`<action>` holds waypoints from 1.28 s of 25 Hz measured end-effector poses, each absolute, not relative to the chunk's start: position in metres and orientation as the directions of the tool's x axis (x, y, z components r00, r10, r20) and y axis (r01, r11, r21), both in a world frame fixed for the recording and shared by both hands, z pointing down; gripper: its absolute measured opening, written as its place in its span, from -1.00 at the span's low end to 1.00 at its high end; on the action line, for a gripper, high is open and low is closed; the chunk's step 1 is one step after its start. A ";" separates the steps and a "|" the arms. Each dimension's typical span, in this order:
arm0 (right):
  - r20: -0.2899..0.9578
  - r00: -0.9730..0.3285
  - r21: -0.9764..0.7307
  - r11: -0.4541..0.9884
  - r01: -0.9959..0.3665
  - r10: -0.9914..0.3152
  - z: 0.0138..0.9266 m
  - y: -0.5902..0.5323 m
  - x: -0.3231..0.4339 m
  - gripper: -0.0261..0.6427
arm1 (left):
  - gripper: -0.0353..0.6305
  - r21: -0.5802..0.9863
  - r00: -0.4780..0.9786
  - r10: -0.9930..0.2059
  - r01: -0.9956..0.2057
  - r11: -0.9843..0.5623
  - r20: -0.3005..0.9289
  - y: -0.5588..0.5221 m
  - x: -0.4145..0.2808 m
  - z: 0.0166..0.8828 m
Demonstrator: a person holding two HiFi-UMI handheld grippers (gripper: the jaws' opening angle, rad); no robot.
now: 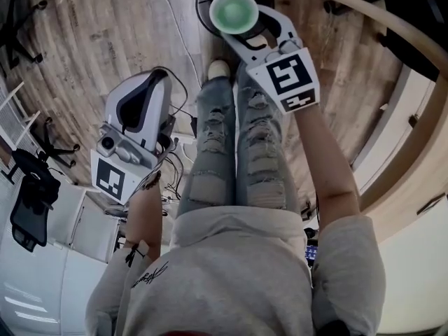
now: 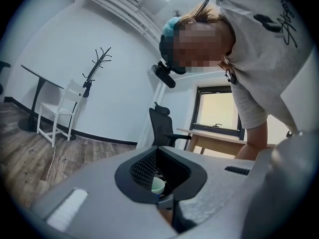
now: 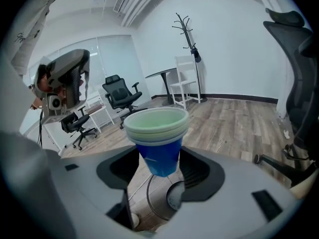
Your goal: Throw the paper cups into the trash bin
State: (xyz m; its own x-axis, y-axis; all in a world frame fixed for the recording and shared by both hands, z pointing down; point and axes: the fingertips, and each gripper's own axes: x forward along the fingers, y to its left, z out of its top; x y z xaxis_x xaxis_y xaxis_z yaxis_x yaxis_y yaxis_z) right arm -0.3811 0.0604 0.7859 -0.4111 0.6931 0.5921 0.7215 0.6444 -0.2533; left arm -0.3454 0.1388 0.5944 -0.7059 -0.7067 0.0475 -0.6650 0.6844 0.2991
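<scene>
A stack of paper cups (image 1: 233, 10), pale green inside and blue outside (image 3: 158, 138), stands upright between the jaws of my right gripper (image 1: 243, 22), which is shut on its blue lower part (image 3: 160, 167). The stack hangs directly over the round black trash bin (image 1: 203, 5) on the wooden floor; the bin's rim (image 3: 148, 199) shows under the cups. My left gripper (image 1: 143, 103) is held lower left, beside the person's left leg, well away from the bin. Its jaws (image 2: 164, 195) meet at the tips with nothing held. A small pale cup rim (image 2: 158, 185) shows far off through their gap.
The person's legs in torn jeans (image 1: 234, 152) stand right behind the bin. Cables (image 1: 175, 166) trail on the floor at left. Office chairs (image 1: 28, 194), white cabinets (image 1: 49, 257) and a curved table edge (image 1: 413, 166) ring the spot. A coat stand (image 3: 187, 44) stands by the far wall.
</scene>
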 end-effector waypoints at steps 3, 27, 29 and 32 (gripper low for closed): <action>0.625 -0.396 -0.262 0.658 0.706 0.673 0.817 0.058 -0.385 -0.15 | -0.88 0.313 -0.700 -0.712 -0.663 0.680 0.063 0.137 -0.345 0.607; 0.854 -0.215 -0.237 0.723 0.649 0.473 0.964 0.048 -0.370 -0.15 | -0.88 0.349 -0.675 -0.731 -0.665 0.661 0.099 0.141 -0.326 0.625; 0.862 -0.204 -0.241 0.730 0.640 0.464 0.972 0.048 -0.368 -0.15 | -0.88 0.353 -0.672 -0.734 -0.665 0.658 0.103 0.142 -0.327 0.626; 0.864 -0.208 -0.235 0.732 0.640 0.459 0.978 0.049 -0.372 -0.15 | -0.88 0.355 -0.668 -0.736 -0.665 0.657 0.109 0.143 -0.327 0.629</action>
